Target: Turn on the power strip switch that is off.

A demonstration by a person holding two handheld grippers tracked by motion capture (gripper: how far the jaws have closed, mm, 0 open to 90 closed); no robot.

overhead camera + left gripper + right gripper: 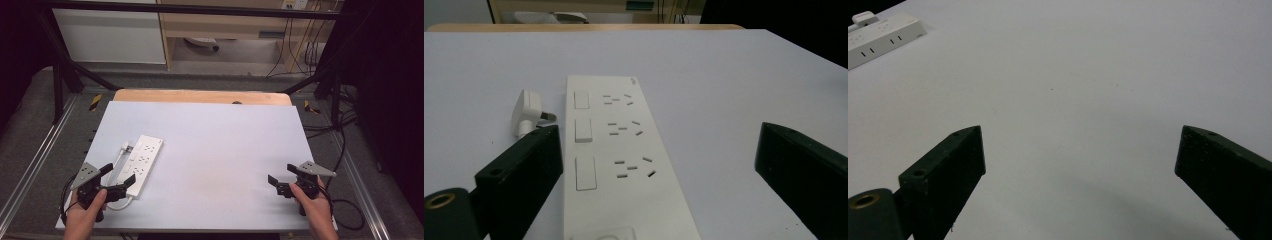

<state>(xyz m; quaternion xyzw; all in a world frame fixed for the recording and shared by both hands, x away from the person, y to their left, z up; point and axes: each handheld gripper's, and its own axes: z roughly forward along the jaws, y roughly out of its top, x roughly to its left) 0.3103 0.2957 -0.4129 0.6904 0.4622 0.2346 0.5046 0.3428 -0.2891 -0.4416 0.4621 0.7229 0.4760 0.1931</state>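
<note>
Power strip point(142, 162) is found lying flat on the white table point(225, 150) at its left side (white plug point(526, 112) just beside it). Left gripper point(119, 180) is held with jaws spread either side of its near end, nothing pinched. Right gripper point(280, 180) is held well apart, jaws likewise spread.

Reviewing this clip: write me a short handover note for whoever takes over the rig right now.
Left tongs: open, at the near end of the white power strip, nothing gripped.
Right tongs: open, over bare white table, holding nothing.
The strip lies flat at the table's left; its plug lies loose beside it, the cord curling round the near end.
Done: nothing visibly handled.
Left: probably grasp the strip or plug, with the left tongs closest.
</note>
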